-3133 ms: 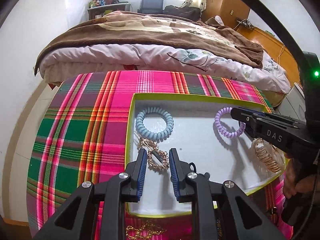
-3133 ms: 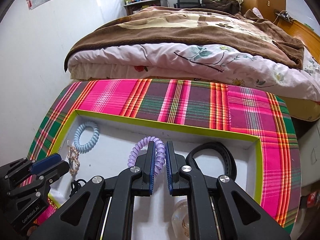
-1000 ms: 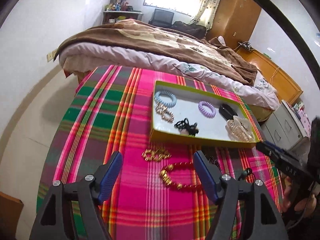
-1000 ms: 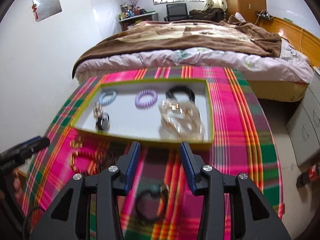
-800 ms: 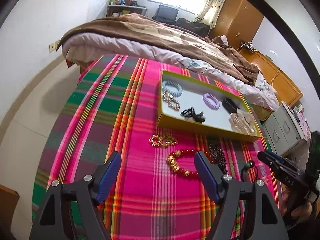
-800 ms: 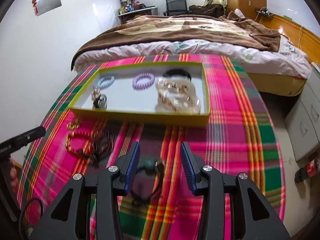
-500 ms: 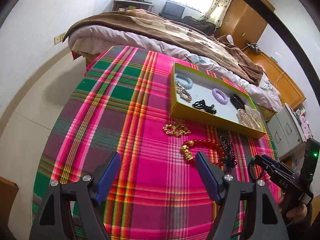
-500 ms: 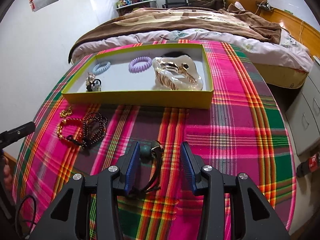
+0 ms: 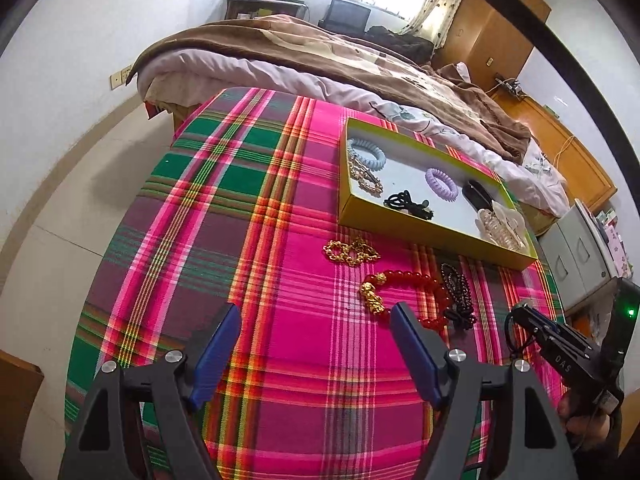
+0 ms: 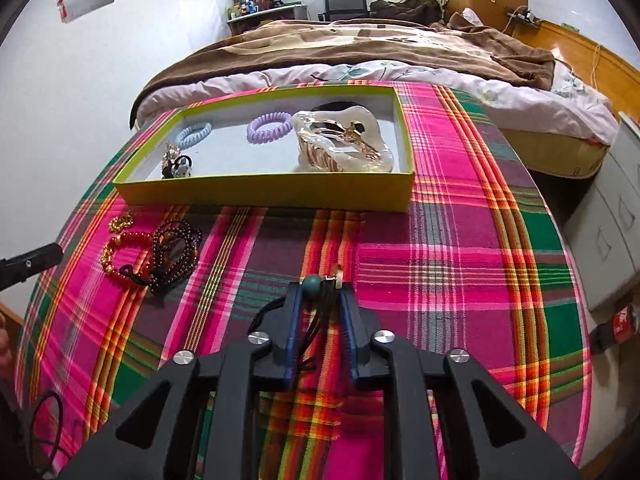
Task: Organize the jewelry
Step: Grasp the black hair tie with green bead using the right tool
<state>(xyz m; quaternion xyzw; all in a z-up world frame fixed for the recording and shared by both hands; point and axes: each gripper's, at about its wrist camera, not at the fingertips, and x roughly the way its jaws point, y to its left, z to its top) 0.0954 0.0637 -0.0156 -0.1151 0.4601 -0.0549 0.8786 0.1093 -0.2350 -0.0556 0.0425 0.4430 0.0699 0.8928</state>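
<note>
Near the front edge of the table (image 10: 460,240), right of centre, my right gripper (image 10: 320,300) has just been closing and now pinches the cord necklace (image 10: 316,286): teal bead and a small pale pendant stick out at the tips, black cords trail back between the pads. Left gripper (image 9: 316,316) is wide, nothing between its pads, hovering over bare cloth at the front-left.

Step as I read it: lift the necklace and carry it to the box (image 10: 280,190), which sits toward the back edge, centre.

How to do it well:
- Grip looks to be on cords beside the bead, not the bead itself. Lift slowly, check the loop comes free of the cloth.
- Raise enough that dangling cord clears the box's near wall.
- Box's right end is filled by the big clip (image 10: 344,144); free floor lies between it and the lilac tie (image 10: 269,126). Aim there.
- Lower before opening, so the bead doesn't bounce.

Left next, probably: red bracelet (image 9: 404,292), just past its right finger; dark beads (image 9: 456,288) touch it, so pick from the gold-charm side.
</note>
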